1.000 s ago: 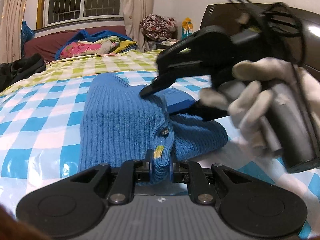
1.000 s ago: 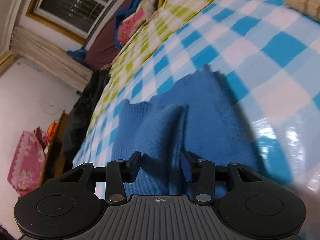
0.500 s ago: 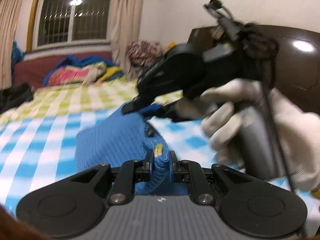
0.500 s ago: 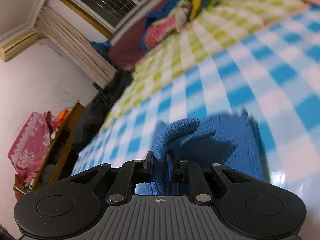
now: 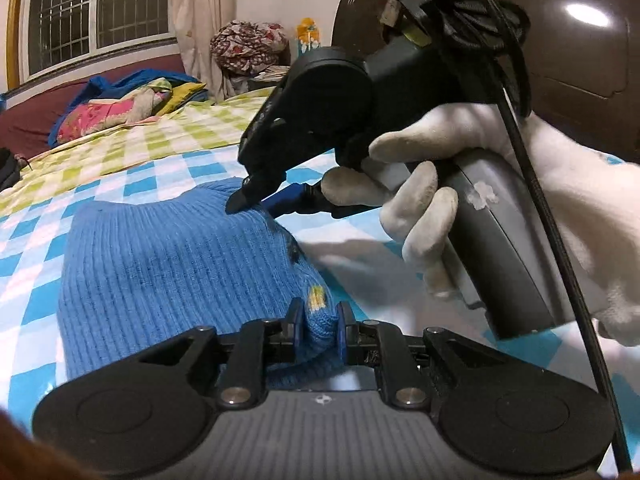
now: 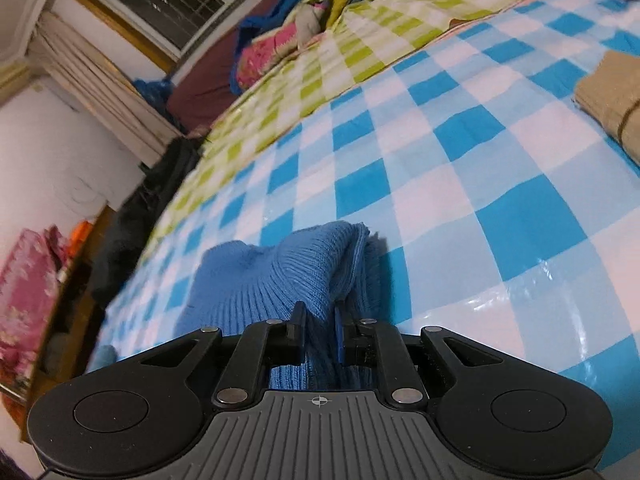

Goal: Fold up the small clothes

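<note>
A small blue ribbed knit sweater (image 5: 172,264) lies on the blue-and-white checked bed cover (image 5: 36,216). My left gripper (image 5: 318,314) is shut on its near edge, by a yellow mark. My right gripper (image 5: 256,204), held in a white-gloved hand, pinches the sweater's far edge. In the right wrist view the right gripper (image 6: 320,314) is shut on a bunched fold of the sweater (image 6: 288,272), which lies on the cover (image 6: 460,184).
A folded tan garment (image 6: 612,100) lies at the right on the cover. Piled bedding (image 5: 120,108) and a green checked sheet (image 5: 160,136) lie farther back. A dark headboard (image 5: 572,44) stands at the right. Dark clothes (image 6: 136,216) lie at the bed's left edge.
The right gripper closed on the sweater's fold. Both grippers lifted the sweater and have brought it back down onto the cover, now folded over.
</note>
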